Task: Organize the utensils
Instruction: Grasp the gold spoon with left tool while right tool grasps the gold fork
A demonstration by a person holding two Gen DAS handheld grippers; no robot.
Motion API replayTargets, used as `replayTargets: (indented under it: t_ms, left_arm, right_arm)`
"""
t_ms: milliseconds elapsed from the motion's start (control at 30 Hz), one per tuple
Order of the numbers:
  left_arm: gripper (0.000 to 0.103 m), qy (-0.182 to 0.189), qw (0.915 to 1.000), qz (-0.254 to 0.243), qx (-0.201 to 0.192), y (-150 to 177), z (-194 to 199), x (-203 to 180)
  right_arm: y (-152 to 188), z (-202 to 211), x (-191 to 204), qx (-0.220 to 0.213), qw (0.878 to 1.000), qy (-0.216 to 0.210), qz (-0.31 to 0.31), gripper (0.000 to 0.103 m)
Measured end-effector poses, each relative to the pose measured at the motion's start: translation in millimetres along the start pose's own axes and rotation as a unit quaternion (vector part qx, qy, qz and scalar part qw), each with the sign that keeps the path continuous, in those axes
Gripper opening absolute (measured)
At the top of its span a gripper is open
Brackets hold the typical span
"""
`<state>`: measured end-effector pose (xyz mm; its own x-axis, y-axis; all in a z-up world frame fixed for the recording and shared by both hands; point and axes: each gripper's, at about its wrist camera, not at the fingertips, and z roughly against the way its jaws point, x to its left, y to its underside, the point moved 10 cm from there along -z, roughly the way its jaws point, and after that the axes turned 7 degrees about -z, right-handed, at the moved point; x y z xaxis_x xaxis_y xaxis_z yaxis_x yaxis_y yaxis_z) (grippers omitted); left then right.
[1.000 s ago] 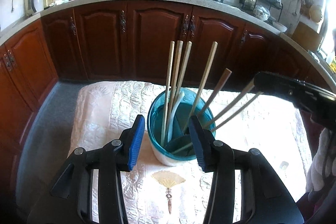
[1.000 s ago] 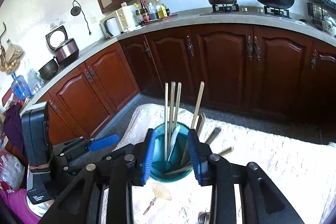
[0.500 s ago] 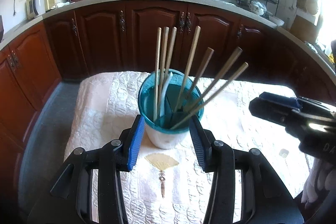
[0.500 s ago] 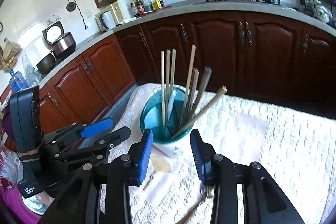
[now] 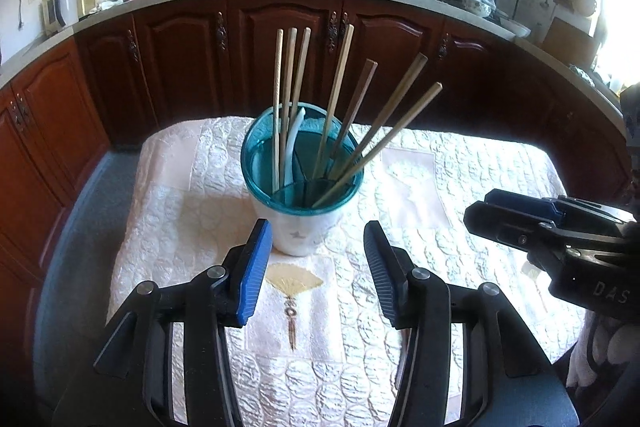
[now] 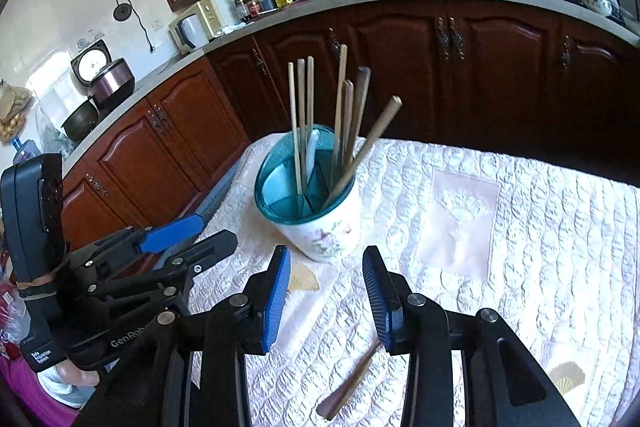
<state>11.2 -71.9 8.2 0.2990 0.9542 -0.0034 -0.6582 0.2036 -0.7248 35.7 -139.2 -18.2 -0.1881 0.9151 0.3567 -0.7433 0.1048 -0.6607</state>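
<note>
Left hand-held gripper (image 5: 318, 269), marked "GenRob", is opening on nothing; right hand-held gripper (image 6: 326, 297), marked "DAS", gapes empty

The cup (image 5: 301, 183) stands on the cloth-covered surface (image 5: 460, 163), chopsticks (image 5: 338, 99) upright and leaning inside its compartments (which ones, unclear); a spoon (image 6: 348, 387) lies on the cloth nearer the camera, cabinets (image 5: 280, 55) behind
</note>
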Motion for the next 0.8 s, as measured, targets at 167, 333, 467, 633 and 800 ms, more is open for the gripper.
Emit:
replayTargets:
  t_ms: [167, 333, 467, 633, 800]
  left_arm:
    - [0.054, 0.024, 0.9996, 0.008, 0.011, 10.1, -0.3, -1.3]
    - [0.054, 0.047, 0.9982, 0.018, 0.033, 25.7, -8.8, -1.8]
    - [0.054, 0.056, 0.9971, 0.019, 0.047, 38.3, -16.1, -0.5]
    - [0.054, 0.059, 0.9956, 0.018, 0.071, 55.0, -28.6, -6.4]
    - [0.054, 0.060, 0.9946, 0.013, 0.084, 64.7, -35.2, -14.0]
  right_arm:
    - [11.9, 5.7, -25.2, 0.006, 1.000, 0.016, -0.012, 0.038]
    - [33.0, 6.5, -67.9, 0.024, 0.998, 0.044, -0.041, 0.038]
    - [52.9, 5.9, -101.0, 0.042, 0.995, 0.058, -0.069, 0.038]
    - [77.8, -12.2, -105.8, 0.075, 0.993, 0.041, -0.075, 0.037]
    - [99.6, -56.0, -89.1, 0.112, 0.990, 0.008, -0.088, 0.027]
